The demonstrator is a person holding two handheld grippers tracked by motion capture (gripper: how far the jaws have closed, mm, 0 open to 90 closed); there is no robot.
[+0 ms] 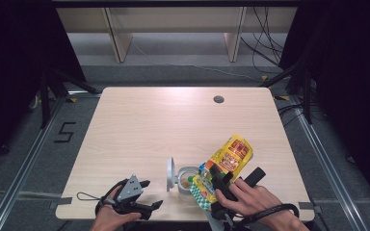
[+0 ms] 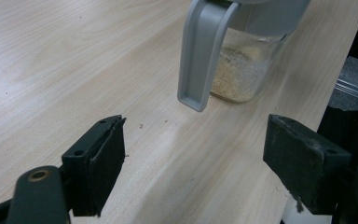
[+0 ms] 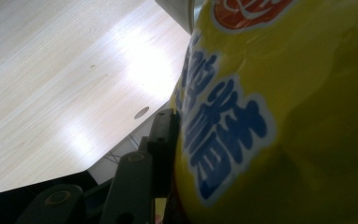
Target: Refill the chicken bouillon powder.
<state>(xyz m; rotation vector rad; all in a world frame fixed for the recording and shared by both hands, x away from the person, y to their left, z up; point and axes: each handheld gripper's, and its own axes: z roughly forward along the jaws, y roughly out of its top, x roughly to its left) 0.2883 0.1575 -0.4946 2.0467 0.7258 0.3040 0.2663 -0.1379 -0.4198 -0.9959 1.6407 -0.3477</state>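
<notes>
Evidently the pouring step was in hand: the right tool was clenched on a yellow snack bag, which was tipped over with its green-patterned mouth end lowered at the open glass jar. The jar stood near the front edge of the tabletop, its grey hinged lid flipped up on the side toward the left tool. In the right gripper view one black jaw pressed flat against the bag's printed skin, and the bag was plainly held off the wood rather than resting on it. The left tool lay released, jaws standing wide with nothing between them, low over the tabletop and a little apart from the jar; its own view looked straight at the jar, where a shallow layer of pale crumbs sat at the bottom behind the hanging grey lid. Judging by that thin layer, the filling seemed far from finished. The next move would likely call for keeping the bag's mouth over the jar's opening and tilting further, perhaps with a slight shake, while the left tool might steady the jar so that it would not slide or tip.
</notes>
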